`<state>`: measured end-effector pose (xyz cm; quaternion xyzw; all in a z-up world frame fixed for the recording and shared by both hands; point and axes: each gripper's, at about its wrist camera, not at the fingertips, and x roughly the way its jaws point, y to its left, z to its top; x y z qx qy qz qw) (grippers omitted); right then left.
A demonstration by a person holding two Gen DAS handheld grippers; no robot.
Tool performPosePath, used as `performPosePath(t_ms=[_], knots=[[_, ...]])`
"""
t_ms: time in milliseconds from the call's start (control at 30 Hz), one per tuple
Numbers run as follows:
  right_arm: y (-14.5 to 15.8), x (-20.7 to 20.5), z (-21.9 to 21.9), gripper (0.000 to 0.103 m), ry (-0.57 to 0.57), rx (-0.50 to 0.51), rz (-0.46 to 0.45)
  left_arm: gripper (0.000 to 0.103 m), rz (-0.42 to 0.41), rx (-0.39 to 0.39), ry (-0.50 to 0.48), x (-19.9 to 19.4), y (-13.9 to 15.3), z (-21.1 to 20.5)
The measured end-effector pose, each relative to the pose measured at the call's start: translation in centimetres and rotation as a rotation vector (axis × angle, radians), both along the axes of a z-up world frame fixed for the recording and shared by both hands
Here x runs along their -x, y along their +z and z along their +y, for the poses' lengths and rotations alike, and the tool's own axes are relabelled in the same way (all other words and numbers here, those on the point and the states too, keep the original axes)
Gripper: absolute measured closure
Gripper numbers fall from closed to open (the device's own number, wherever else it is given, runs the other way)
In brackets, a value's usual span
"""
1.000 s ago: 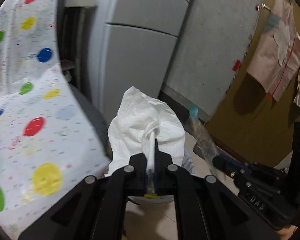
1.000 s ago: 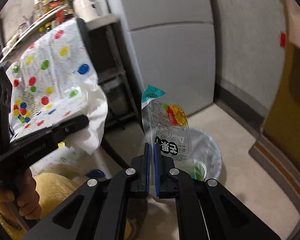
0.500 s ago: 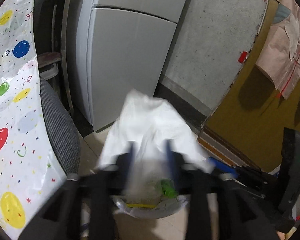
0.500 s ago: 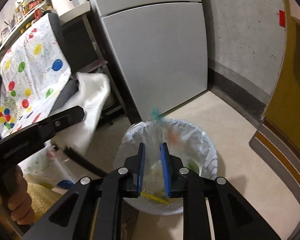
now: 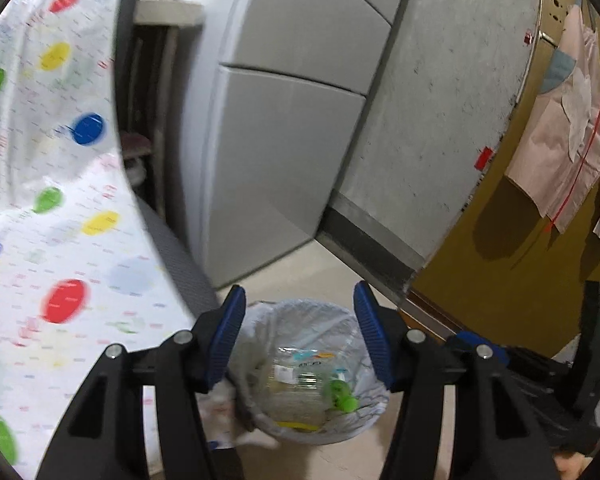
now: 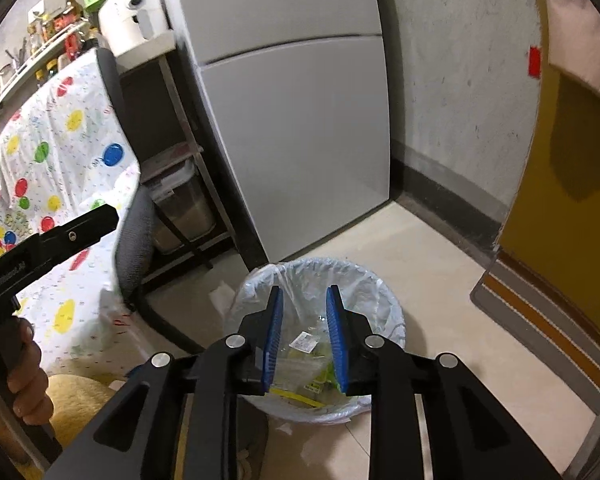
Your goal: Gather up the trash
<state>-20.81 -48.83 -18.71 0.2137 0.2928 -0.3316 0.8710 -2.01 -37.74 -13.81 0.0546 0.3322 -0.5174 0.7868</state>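
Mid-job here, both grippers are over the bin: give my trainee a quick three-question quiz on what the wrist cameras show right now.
1. True or false: the left gripper is clamped on a white tissue.
2. Multiple choice: the trash bin is lined with A) a clear plastic bag, B) a black bag, C) nothing.
3. Fill in: the grey appliance behind the bin is a ____.

Key
1. False. Its jaws have just been opening and nothing shows between them.
2. A. Clear wrappers lie inside; the right gripper has also just been opening and is empty.
3. Refrigerator.
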Motion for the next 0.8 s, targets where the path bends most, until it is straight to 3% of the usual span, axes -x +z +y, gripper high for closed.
performPosePath(t_ms=[267, 300, 467, 533, 600, 700, 800], knots=[[3.0, 1.2, 3.6, 0.074, -0.013, 0.030, -0.035, 0.044, -0.028, 0.011, 0.082, -2.1, 3.0, 6.6], [3.1, 1.4, 3.8, 0.073, -0.012, 0.031, -0.035, 0.040, -0.031, 0.003, 0.092, -2.0, 3.1, 7.0], [3.4, 1.6, 5.1, 0.068, -0.010, 0.045, -0.007, 0.039, -0.061, -0.049, 0.076, 0.4, 2.2, 7.7], [3.6, 1.8, 5.8, 0.057, -0.015, 0.056, 0.010, 0.035, -0.085, -0.074, 0.074, 1.4, 1.9, 7.8], [3.8, 2.3, 6.4, 0.051, -0.018, 0.071, 0.025, 0.024, -0.109, -0.094, 0.078, 2.2, 1.8, 7.9], [4.3, 3.2, 7.1, 0.033, -0.034, 0.087, 0.030, 0.007, -0.144, -0.116, 0.087, 3.3, 1.9, 8.0], [5.0, 4.2, 7.7, 0.016, -0.072, 0.112, 0.032, 0.006, -0.144, -0.133, 0.088, 4.0, 2.2, 8.0]])
